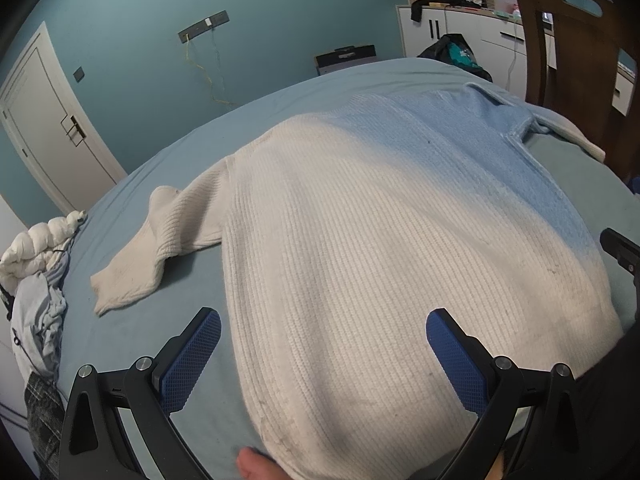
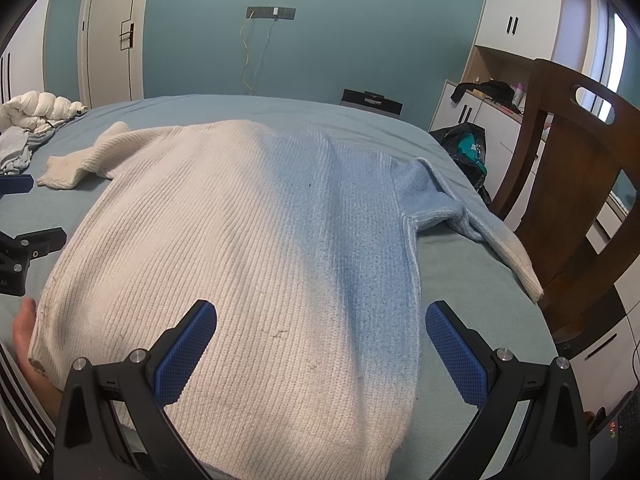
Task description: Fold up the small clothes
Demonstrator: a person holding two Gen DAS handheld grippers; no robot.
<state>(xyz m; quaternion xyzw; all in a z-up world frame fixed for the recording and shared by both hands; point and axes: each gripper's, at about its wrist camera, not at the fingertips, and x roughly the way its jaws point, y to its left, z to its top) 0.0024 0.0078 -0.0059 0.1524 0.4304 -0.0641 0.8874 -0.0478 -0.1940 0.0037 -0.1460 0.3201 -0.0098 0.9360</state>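
Note:
A knitted sweater (image 1: 380,216), white fading to pale blue, lies flat on the blue bed (image 1: 168,280), hem toward me. Its left sleeve (image 1: 160,240) is bent outward. Its right sleeve (image 2: 492,232) reaches toward the bed's right edge. The sweater also shows in the right wrist view (image 2: 248,240). My left gripper (image 1: 324,320) is open and empty above the hem's left part. My right gripper (image 2: 322,312) is open and empty above the hem's right part. The left gripper's side shows at the left edge of the right wrist view (image 2: 28,252).
A wooden chair (image 2: 576,184) stands at the bed's right side. A pile of white and grey clothes (image 1: 36,280) lies at the bed's left edge. A dark bag (image 2: 468,144) sits beyond the bed, with cabinets (image 1: 460,28) behind.

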